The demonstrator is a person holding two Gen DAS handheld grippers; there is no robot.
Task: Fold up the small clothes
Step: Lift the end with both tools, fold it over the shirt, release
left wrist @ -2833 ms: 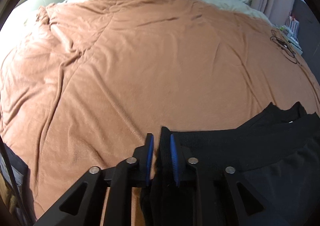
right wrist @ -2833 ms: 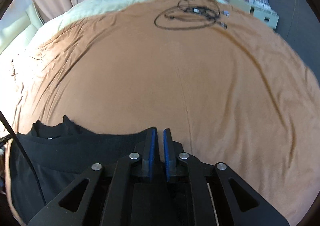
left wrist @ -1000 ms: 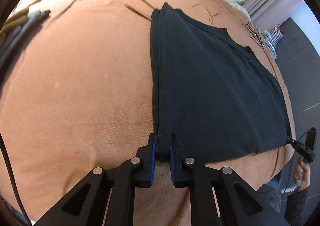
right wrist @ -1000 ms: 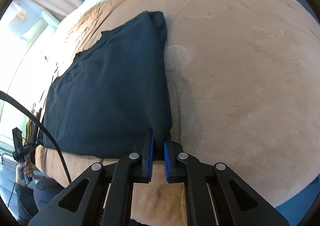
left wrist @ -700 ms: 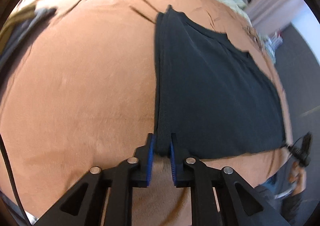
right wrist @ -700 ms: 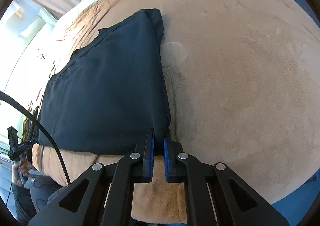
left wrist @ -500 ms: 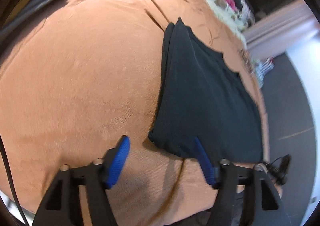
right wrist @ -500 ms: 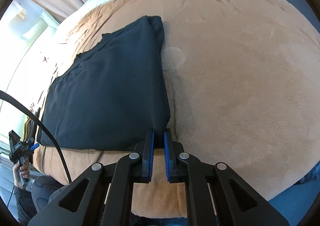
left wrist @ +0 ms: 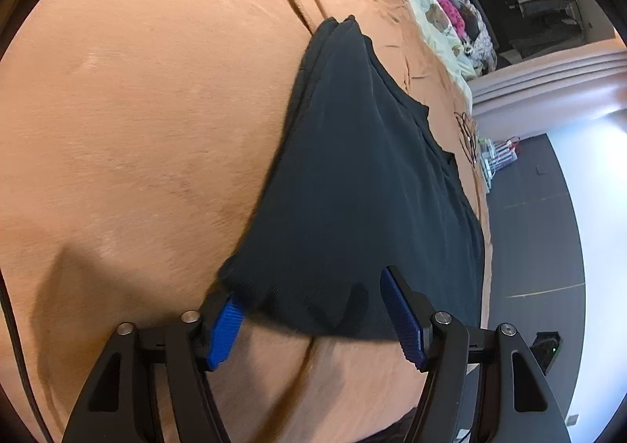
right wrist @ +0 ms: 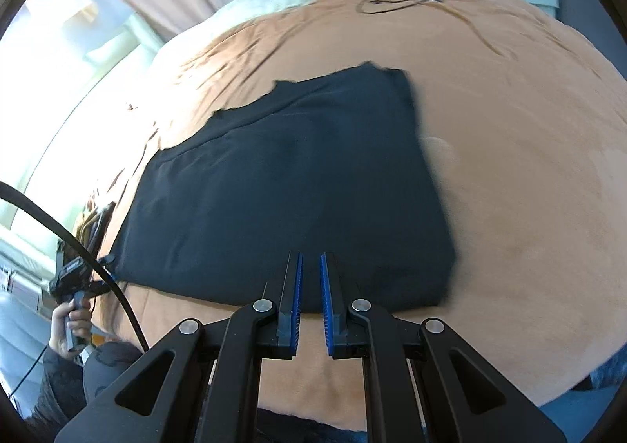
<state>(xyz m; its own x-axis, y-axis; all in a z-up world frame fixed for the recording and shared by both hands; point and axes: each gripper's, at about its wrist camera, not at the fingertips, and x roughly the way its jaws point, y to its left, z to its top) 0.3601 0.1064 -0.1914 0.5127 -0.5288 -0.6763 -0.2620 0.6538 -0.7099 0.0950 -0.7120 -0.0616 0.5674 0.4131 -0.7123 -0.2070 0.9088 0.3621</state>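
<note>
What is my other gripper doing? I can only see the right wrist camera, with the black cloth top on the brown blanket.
Observer: The left gripper has its jaws wide open and holds nothing.
Operator: Is it close to the top?
Observer: Yes. The near corner of the flat black fabric top lies between the jaws on the soft orange-brown fleece blanket. It overlaps the tip of one blue ribbed pad, but I cannot tell whether they touch.
Operator: Is the edge on that side neat?
Observer: Fairly. Up to the far corner, that edge shows several layers stacked and roughly lined up.
</note>
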